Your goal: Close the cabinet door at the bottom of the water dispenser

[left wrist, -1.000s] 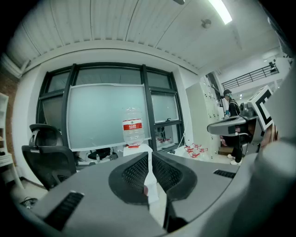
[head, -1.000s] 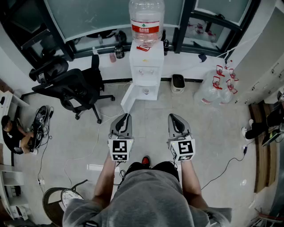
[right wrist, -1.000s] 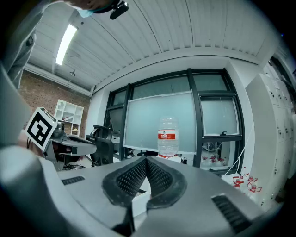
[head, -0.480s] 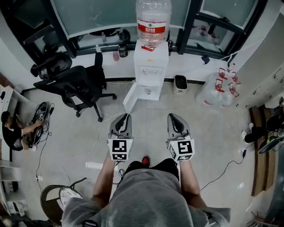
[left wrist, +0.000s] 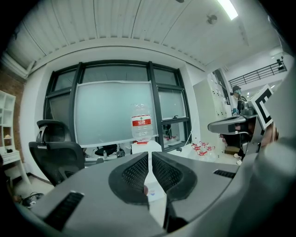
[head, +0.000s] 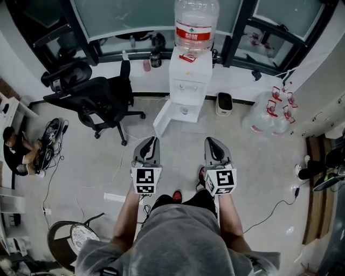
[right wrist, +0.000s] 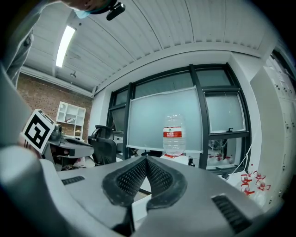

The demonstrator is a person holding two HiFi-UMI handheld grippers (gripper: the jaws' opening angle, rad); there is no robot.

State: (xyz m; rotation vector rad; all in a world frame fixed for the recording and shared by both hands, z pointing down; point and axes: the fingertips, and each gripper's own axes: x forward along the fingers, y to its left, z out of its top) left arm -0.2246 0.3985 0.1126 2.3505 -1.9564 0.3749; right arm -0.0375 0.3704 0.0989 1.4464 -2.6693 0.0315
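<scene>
Cabinet door (head: pixel 163 119) stands upright, swung open, seemingly angled down-left.

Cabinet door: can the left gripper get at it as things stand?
Probably yes, after stepping closer. The cabinet door hangs open ahead of the left gripper, only bare floor between them; the office chair stands off to the side.

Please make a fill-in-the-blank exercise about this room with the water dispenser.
1. The cabinet door at the bottom of the water dispenser stands ____.
2. The bottle on the dispenser has a ____ label.
3. In the head view, the black office chair stands to the ____ of the dispenser.
4. The left gripper and the right gripper each have ____ jaws, holding nothing.
Missing words: open; red; left; shut.
</scene>
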